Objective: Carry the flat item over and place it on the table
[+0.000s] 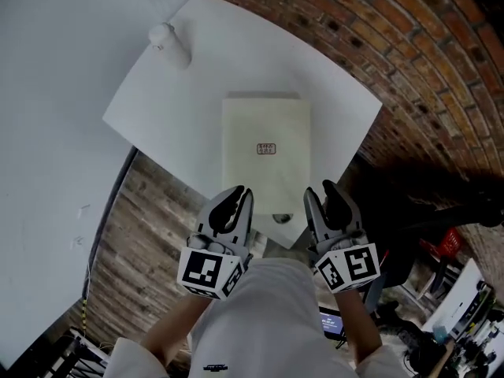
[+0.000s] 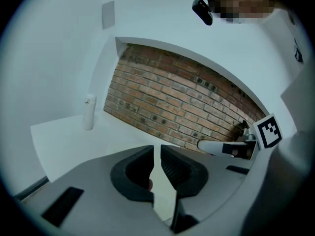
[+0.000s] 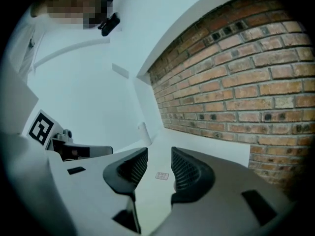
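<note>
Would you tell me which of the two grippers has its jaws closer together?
The left gripper: its jaws almost meet on the flat item's edge; the right gripper's stand visibly wider.

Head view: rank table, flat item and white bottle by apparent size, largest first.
1. table
2. flat item, which is nearer the camera and so looks enlarged
3. white bottle

A cream, rectangular flat item (image 1: 266, 160), marked with a small red label at its centre, is held by its near edge over the white table (image 1: 157, 124), overhanging the table's front corner.
</note>
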Tool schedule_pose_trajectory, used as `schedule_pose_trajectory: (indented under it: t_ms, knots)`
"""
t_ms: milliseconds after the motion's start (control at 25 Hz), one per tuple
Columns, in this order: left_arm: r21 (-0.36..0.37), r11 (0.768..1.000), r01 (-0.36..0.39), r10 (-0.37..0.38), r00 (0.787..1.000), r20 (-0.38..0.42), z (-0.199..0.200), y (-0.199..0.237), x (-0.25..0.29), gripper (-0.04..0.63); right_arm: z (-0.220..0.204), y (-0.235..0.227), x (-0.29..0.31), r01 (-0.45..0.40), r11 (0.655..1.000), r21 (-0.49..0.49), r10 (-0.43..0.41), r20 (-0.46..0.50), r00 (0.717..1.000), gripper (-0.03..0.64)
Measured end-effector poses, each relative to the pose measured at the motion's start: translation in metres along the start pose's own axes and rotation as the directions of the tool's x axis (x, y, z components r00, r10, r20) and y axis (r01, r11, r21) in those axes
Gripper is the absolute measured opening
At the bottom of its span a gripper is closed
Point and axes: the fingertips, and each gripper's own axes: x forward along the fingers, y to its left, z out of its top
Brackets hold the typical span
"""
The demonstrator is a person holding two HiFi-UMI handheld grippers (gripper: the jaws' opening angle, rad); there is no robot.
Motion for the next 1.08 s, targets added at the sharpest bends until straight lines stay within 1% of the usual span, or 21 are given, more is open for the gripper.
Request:
schedule_pose_trajectory:
  t_ms: [80, 200, 400, 600, 760, 880, 960, 1080]
  knots:
    - [0.009, 1.0, 0.022, -0.022, 1.0, 0.015, 0.007, -0.006, -0.007, 0.048, 0.009, 0.011, -0.008, -0.021, 1.0, -0.001, 0.021, 0.015, 1.0, 0.17]
    - [0.021, 0.999, 0.039, -0.039, 0.999, 0.036, 0.016, -0.014, -0.017, 0.041, 0.022, 0.024, -0.02, -0.058, 0.998, 0.039, 0.056, 0.043, 0.997, 0.17]
    - [0.034, 0.999, 0.038, -0.041, 0.996, 0.076, 0.033, -0.021, -0.038, 0.04, 0.044, 0.041, -0.036, -0.077, 0.997, 0.011, 0.076, 0.083, 0.994, 0.17]
    - [0.025, 0.998, 0.05, -0.053, 0.994, 0.097, 0.041, -0.031, -0.055, 0.037, 0.057, 0.054, -0.054, -0.079, 0.996, -0.036, 0.082, 0.114, 0.99, 0.169]
    - [0.032, 0.997, 0.065, -0.068, 0.992, 0.109, 0.045, -0.04, -0.062, 0.035, 0.056, 0.055, -0.065, -0.061, 0.998, -0.031, 0.065, 0.133, 0.989, 0.16]
    - [0.041, 0.996, 0.074, -0.078, 0.99, 0.117, 0.049, -0.046, -0.067, 0.035, 0.056, 0.055, -0.072, -0.042, 0.999, -0.033, 0.047, 0.143, 0.989, 0.136]
    - [0.045, 0.996, 0.074, -0.079, 0.99, 0.118, 0.049, -0.048, -0.07, 0.035, 0.056, 0.057, -0.076, -0.042, 0.999, -0.03, 0.046, 0.15, 0.988, 0.061]
    - [0.046, 0.996, 0.073, -0.078, 0.99, 0.114, 0.049, -0.049, -0.073, 0.035, 0.057, 0.059, -0.081, -0.051, 0.999, -0.015, 0.053, 0.163, 0.985, 0.043]
